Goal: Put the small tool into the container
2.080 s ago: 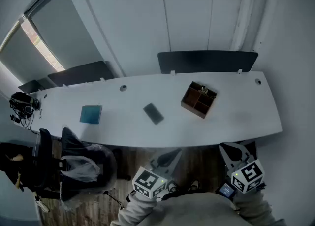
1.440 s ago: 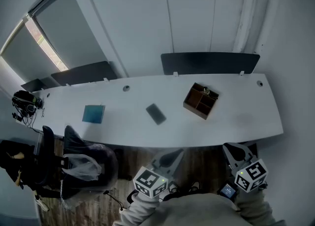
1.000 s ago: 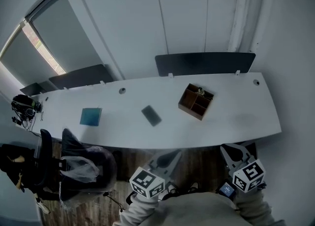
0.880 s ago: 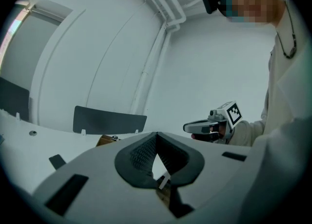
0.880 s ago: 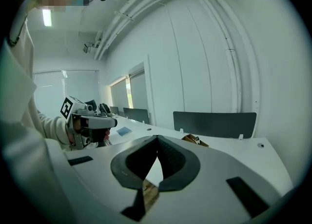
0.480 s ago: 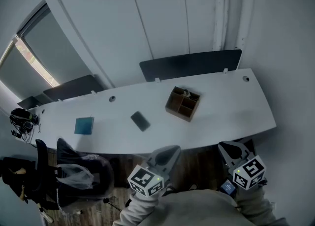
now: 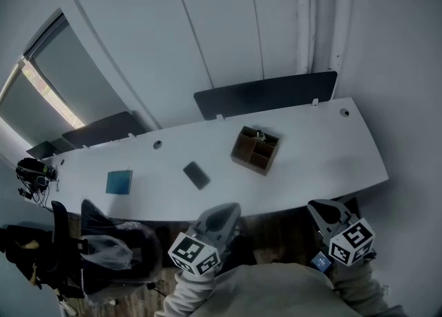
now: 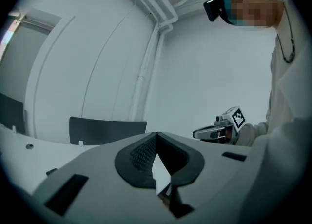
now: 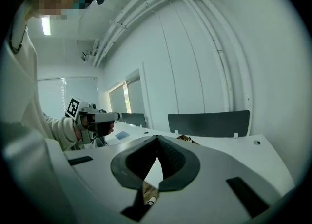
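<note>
The container (image 7: 255,150) stands on the white desk (image 7: 324,157), ahead of both pairs of jaws and well apart from them. It lies forward and to the right of the left gripper (image 7: 223,213), and forward and to the left of the right gripper (image 7: 322,208). In the right gripper view a brown edge of it peeks out just past the jaw tips, a little to their right.

Both grippers hang at the near side of the desk, short of its edge. The left gripper's jaws are pressed together at the tips, with nothing between the pads and touching nothing. The right gripper's jaws are likewise closed tip to tip and empty.

The container is a brown, wooden-looking box with an open top, split into compartments and set askew to the desk's edge. A small pale thing shows at its far corner, too small to identify.

A dark flat piece (image 7: 197,175) lies on the desk ahead of the left jaws, slightly to their left. A blue square (image 7: 119,181) lies farther left.
</note>
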A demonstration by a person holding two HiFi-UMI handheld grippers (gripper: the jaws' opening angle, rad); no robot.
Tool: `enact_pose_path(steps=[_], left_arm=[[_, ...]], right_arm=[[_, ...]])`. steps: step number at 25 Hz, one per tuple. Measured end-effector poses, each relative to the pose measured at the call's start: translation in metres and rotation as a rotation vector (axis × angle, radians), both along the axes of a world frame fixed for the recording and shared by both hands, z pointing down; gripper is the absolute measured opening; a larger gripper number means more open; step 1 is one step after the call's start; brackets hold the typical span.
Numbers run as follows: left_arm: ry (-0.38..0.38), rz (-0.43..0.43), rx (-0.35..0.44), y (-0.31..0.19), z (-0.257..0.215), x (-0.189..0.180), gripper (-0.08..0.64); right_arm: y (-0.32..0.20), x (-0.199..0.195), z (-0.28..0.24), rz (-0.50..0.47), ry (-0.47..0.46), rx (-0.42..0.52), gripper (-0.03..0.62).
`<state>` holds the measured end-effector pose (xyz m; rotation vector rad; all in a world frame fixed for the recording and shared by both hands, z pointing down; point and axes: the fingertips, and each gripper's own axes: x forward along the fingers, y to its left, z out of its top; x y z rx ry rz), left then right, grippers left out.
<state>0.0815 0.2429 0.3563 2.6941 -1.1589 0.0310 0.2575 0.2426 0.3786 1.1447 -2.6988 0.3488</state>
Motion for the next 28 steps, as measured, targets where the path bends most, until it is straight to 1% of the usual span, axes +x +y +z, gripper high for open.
enact_pose_path(steps=[2, 6, 8, 11, 13, 16, 18, 20, 21, 24, 28], left_arm=[[0.011, 0.008, -0.01, -0.003, 0.011, 0.003, 0.002], [0.036, 0.08, -0.015, -0.016, 0.03, 0.021, 0.002], [0.042, 0.099, 0.001, -0.031, 0.026, 0.023, 0.002], [0.051, 0.119, 0.045, -0.052, 0.008, 0.022, 0.002], [0.058, 0.125, 0.051, -0.062, 0.004, 0.018, 0.002], [0.072, 0.12, 0.009, -0.077, 0.013, 0.006, 0.002], [0.027, 0.112, -0.026, -0.09, 0.028, 0.001, 0.002], [-0.023, 0.118, -0.031, -0.106, 0.038, -0.001, 0.002], [-0.028, 0.129, -0.025, -0.114, 0.039, -0.003, 0.002], [-0.024, 0.141, -0.021, -0.144, 0.045, -0.02, 0.002], [-0.005, 0.107, -0.066, -0.201, 0.05, -0.064, 0.002]], right_arm=[[-0.006, -0.007, 0.004, -0.002, 0.012, 0.008, 0.021], [-0.021, -0.016, 0.011, 0.008, 0.018, 0.006, 0.021], [-0.031, -0.021, 0.013, 0.013, 0.018, -0.014, 0.021], [-0.043, -0.034, 0.007, -0.014, 0.053, -0.014, 0.021], [-0.054, -0.037, 0.006, -0.014, 0.064, -0.018, 0.021], [-0.069, -0.044, 0.009, -0.005, 0.056, -0.044, 0.021], [-0.079, -0.051, 0.015, -0.005, 0.061, -0.071, 0.021], [-0.095, -0.056, 0.022, 0.02, 0.038, -0.1, 0.021], [-0.106, -0.058, 0.024, 0.039, 0.021, -0.109, 0.021], [-0.146, -0.073, 0.033, 0.065, 0.031, -0.112, 0.021], [-0.199, -0.105, 0.028, 0.069, 0.031, -0.128, 0.021]])
